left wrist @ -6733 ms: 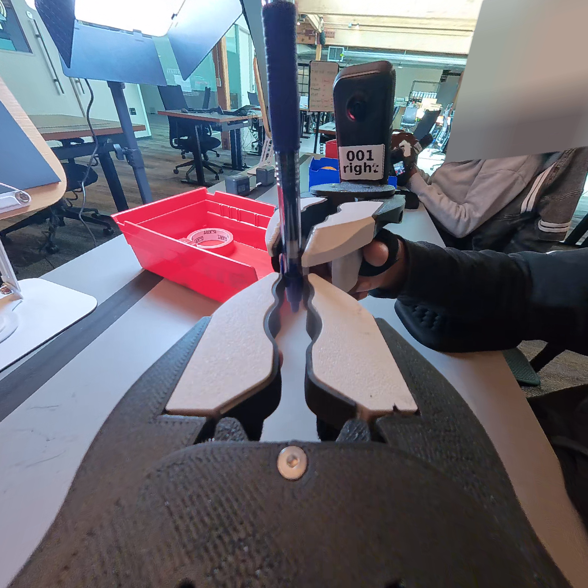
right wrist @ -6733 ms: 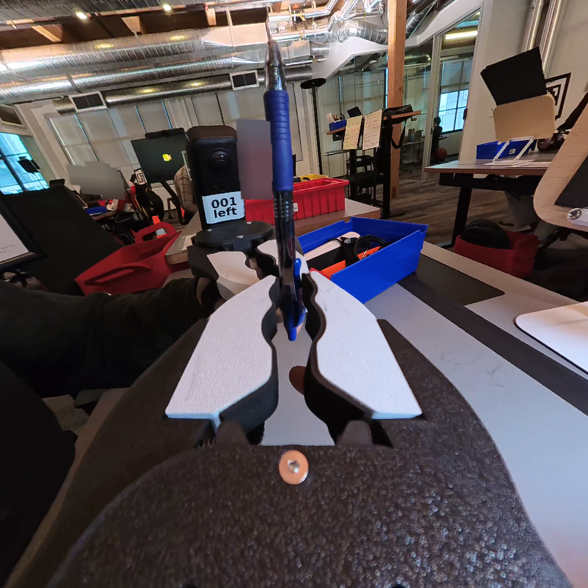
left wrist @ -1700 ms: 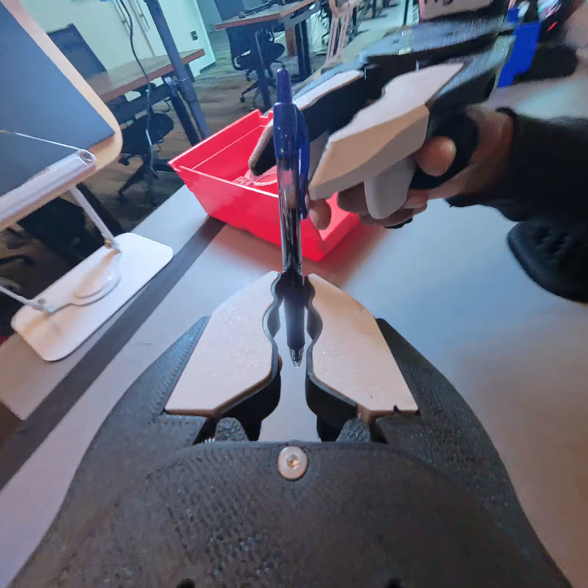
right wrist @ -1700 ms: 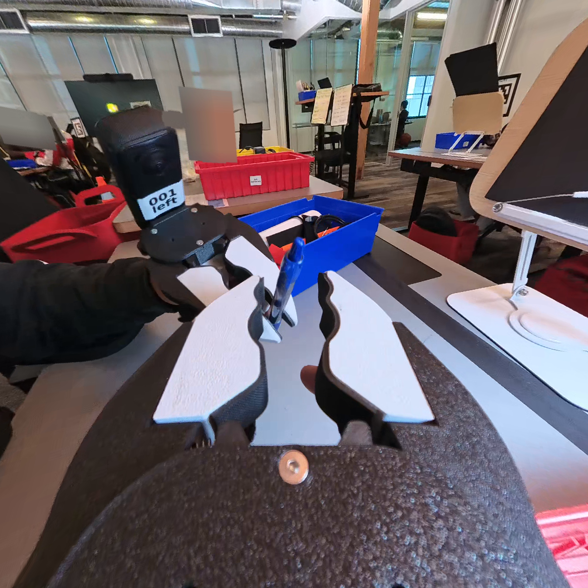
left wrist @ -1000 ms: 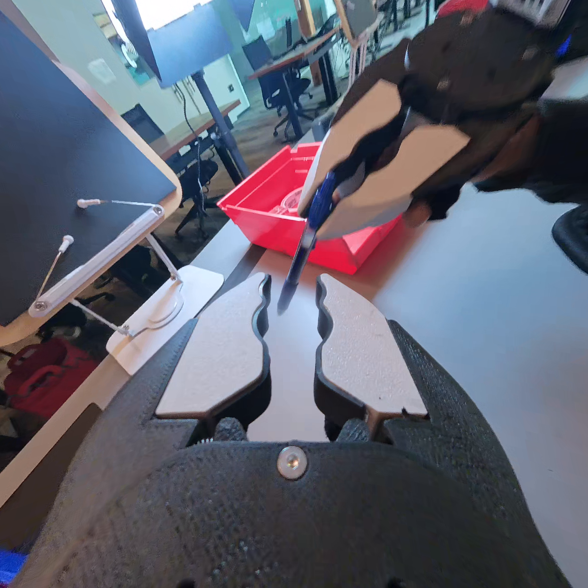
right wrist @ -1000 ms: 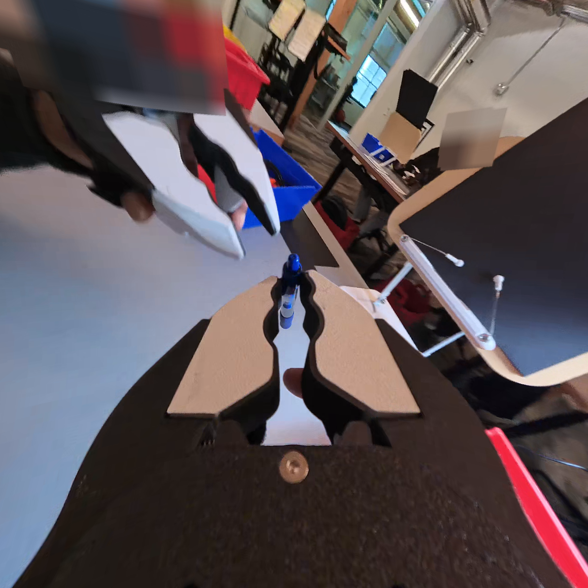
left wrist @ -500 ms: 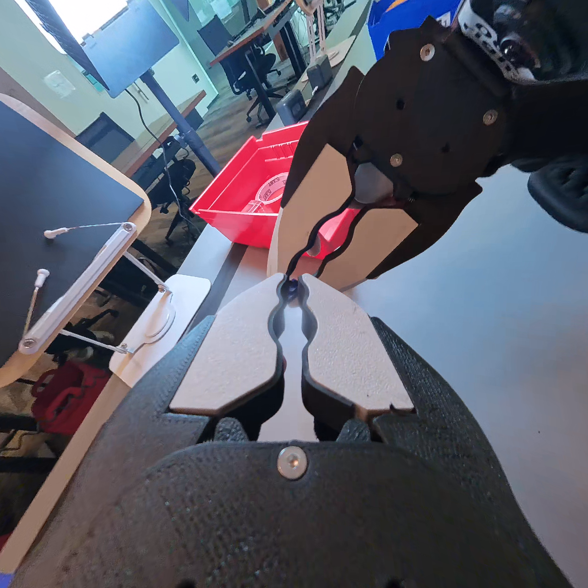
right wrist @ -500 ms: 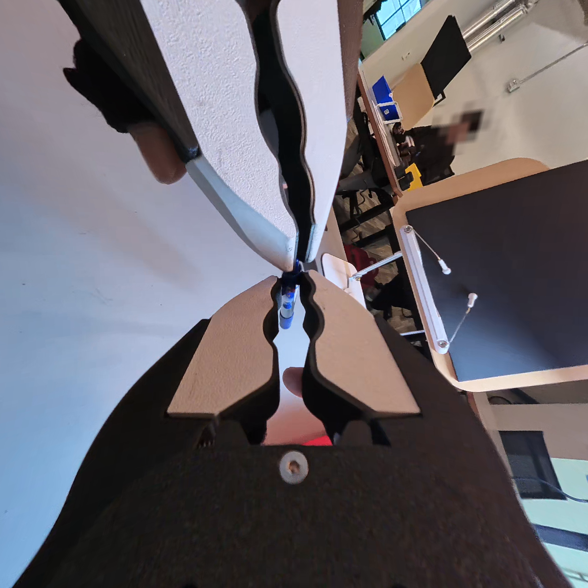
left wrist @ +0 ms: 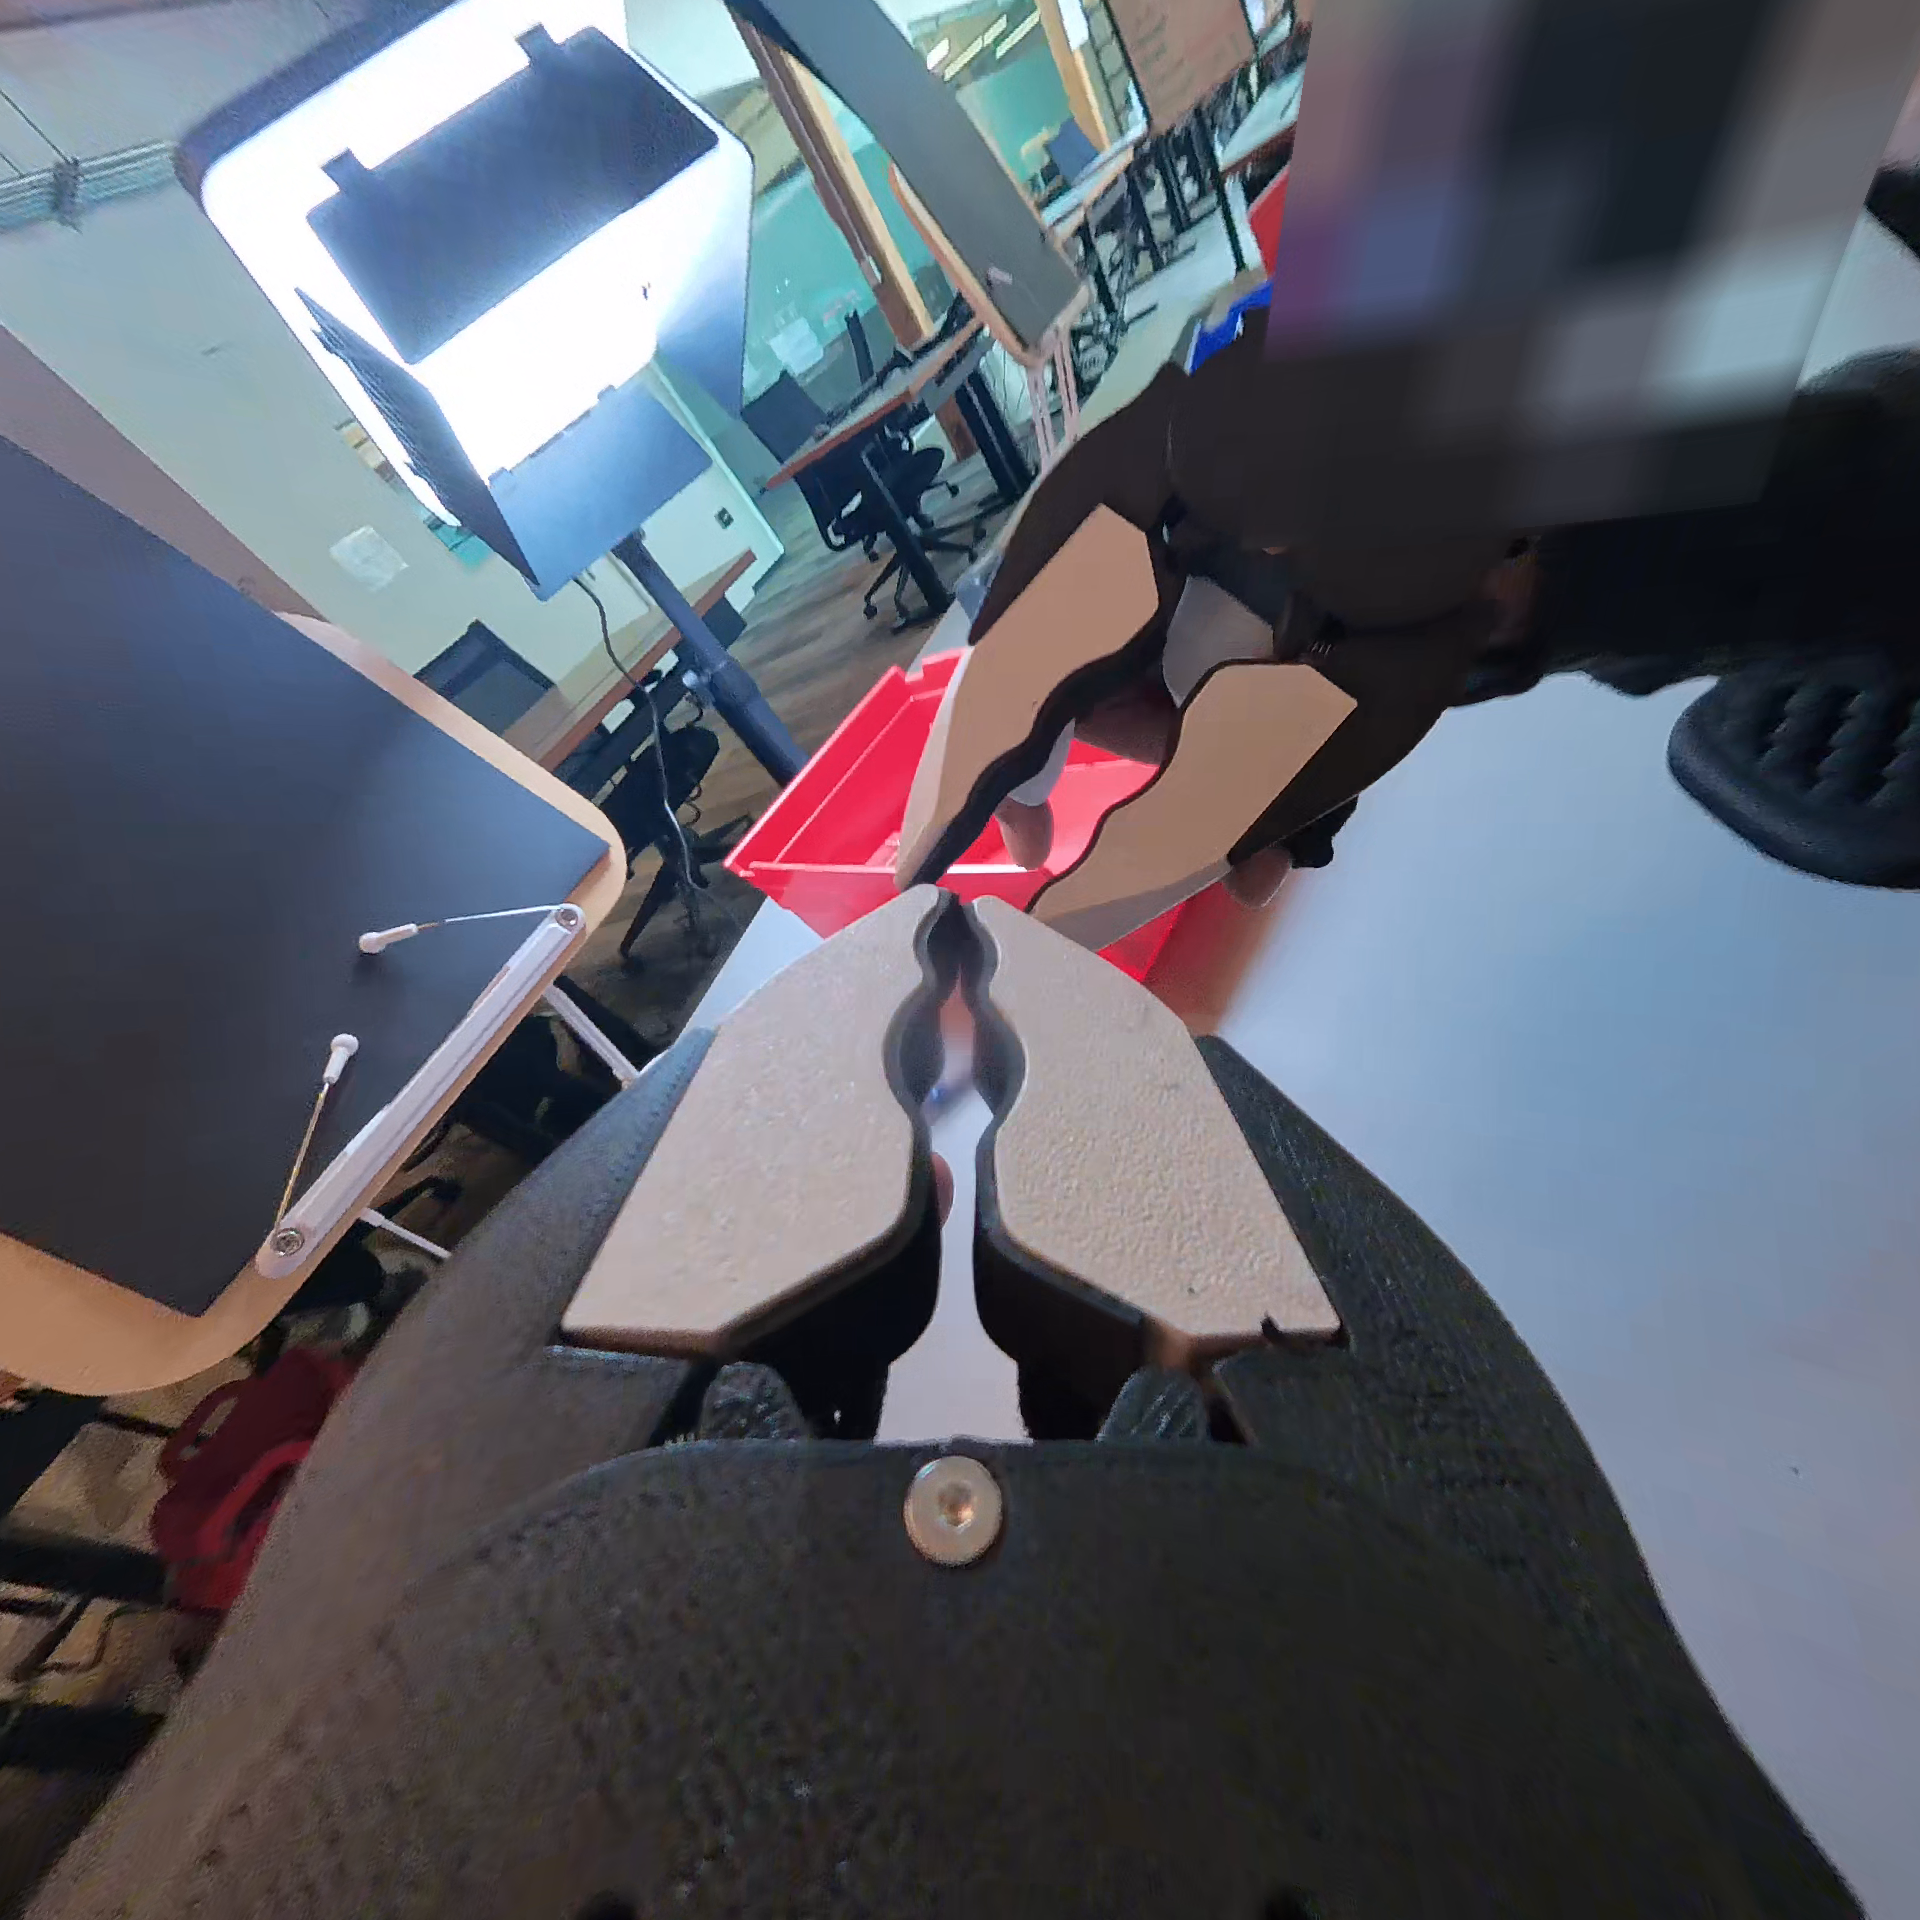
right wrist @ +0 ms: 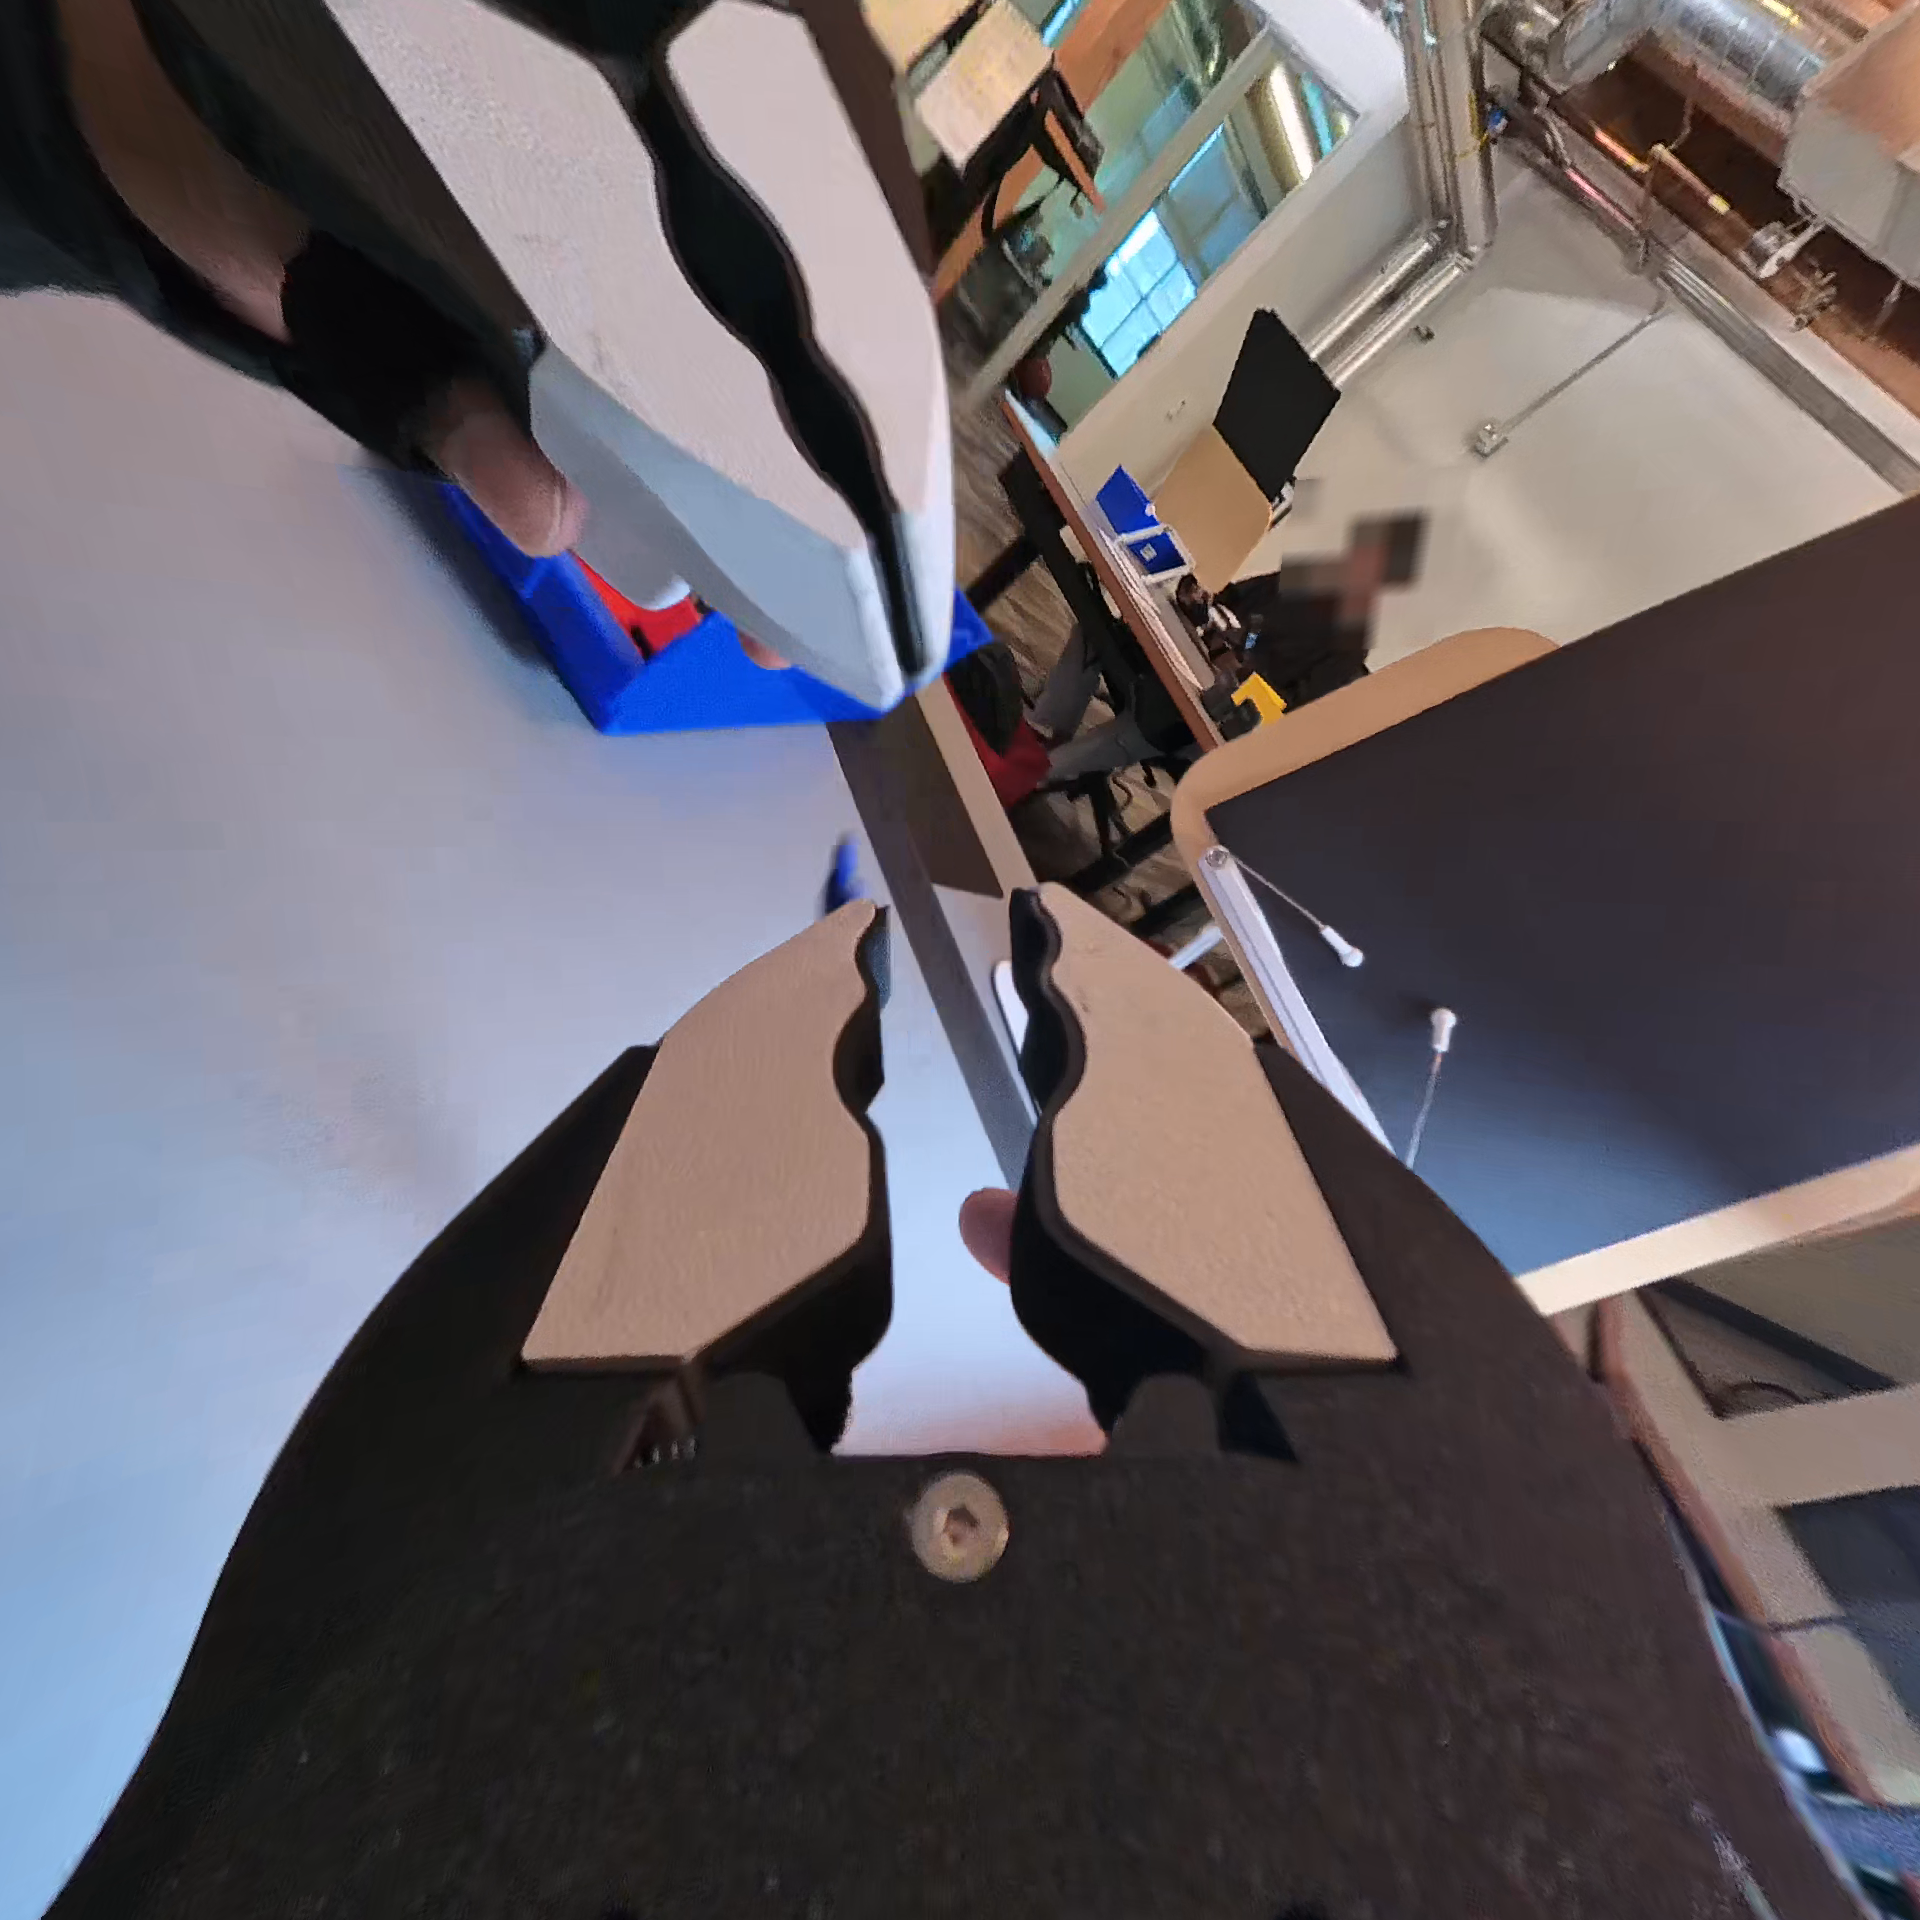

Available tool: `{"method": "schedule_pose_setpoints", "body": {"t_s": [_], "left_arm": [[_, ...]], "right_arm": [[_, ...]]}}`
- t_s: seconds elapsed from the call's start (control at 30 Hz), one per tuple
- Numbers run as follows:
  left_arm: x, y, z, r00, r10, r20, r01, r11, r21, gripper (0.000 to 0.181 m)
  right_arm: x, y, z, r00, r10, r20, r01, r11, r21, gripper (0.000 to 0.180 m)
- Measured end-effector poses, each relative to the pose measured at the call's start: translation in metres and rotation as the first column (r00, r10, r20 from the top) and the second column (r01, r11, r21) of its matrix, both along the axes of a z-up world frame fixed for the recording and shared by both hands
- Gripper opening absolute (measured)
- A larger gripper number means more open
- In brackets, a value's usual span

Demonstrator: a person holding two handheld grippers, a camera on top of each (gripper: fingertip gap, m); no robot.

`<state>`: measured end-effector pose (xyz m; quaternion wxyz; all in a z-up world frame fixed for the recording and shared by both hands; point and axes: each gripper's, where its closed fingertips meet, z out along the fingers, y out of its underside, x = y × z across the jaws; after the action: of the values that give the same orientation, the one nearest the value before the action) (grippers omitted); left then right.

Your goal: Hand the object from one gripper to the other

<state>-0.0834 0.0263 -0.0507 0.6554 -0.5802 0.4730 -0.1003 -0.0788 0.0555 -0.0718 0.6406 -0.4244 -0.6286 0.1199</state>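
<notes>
Gaping right gripper [right wrist: 948, 910] | left gripper [left wrist: 948, 910] pinched | blue pen [right wrist: 844, 873] blurred, ungripped

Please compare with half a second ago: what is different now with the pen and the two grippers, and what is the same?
The right gripper has opened and let go of the blue pen. The pen, now blurred, shows low beside its finger, seemingly free of both grippers and dropping towards the table. The left gripper stays shut, apparently on nothing. The red bin has not moved.
</notes>
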Motion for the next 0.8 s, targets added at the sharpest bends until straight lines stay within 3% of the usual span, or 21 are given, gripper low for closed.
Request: {"method": "schedule_pose_setpoints", "body": {"t_s": [0.13,0.4,0.53,0.67,0.8], "left_arm": [[-0.015,-0.004,0.02,0.996,-0.016,0.088,0.016,1.0,-0.004,0.0],[-0.036,0.001,0.029,0.993,0.03,0.117,-0.029,1.0,-0.006,0.0],[-0.039,0.008,0.023,0.991,0.056,0.118,-0.052,0.998,-0.041,0.0],[-0.049,0.019,0.007,0.989,0.094,0.114,-0.078,0.987,-0.139,0.0],[-0.062,0.029,-0.008,0.986,0.12,0.113,-0.091,0.968,-0.233,0.005]], "right_arm": [[0.006,0.002,0.008,0.997,0.035,-0.066,-0.041,0.996,-0.078,0.025],[0.004,0.015,-0.012,1.0,-0.006,-0.006,0.005,0.992,-0.125,0.025],[0.001,0.03,-0.056,0.99,-0.048,0.134,0.082,0.96,-0.266,0.024],[0.006,0.046,-0.134,0.918,-0.088,0.386,0.273,0.847,-0.457,0.029],[0.016,0.066,-0.174,0.866,-0.173,0.469,0.425,0.75,-0.507,0.029]]}}
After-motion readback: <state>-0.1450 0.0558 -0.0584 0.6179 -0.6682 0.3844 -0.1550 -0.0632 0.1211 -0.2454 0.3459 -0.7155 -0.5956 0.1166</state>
